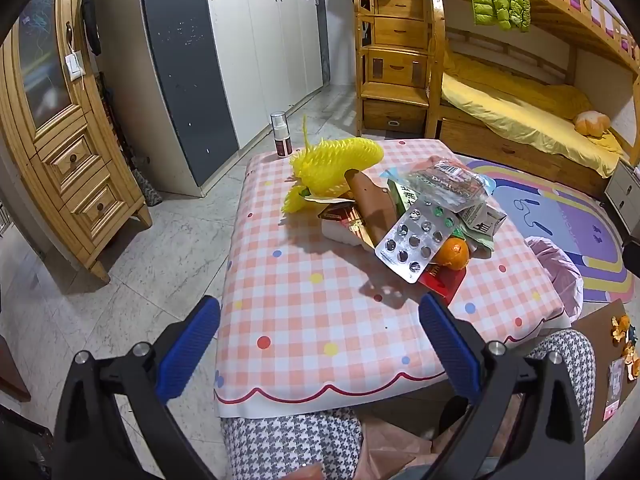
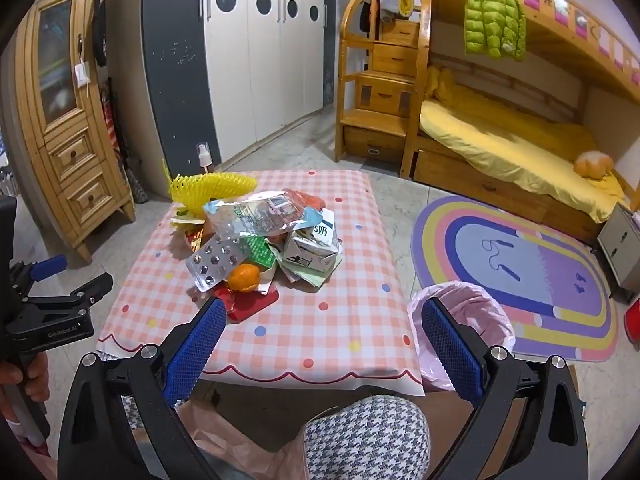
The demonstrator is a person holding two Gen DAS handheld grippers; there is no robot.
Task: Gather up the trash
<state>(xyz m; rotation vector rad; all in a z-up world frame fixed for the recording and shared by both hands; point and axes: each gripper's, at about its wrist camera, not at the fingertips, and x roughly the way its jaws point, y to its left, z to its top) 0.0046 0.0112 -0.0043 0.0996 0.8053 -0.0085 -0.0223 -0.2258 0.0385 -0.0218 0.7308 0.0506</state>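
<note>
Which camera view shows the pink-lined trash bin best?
The right wrist view. There the pink-lined trash bin stands on the floor beside the table, and its open mouth shows, though a finger of the right gripper covers part of it. The left wrist view shows only some pink bag past the table's right edge.

blister pack [image 1: 416, 240]: 1 | orange [image 1: 452, 254]: 1 | yellow foam net [image 1: 336, 164]: 1, perhaps 2 | spray bottle [image 1: 280, 134]: 1 | milk carton [image 2: 312, 250]: 1

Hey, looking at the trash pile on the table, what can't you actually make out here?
- Inside of the pink bin bag: right wrist view, blocked by the right gripper.
- Red card: left wrist view, mostly under the pill sheet and orange.
- Milk carton print: too small.
</note>
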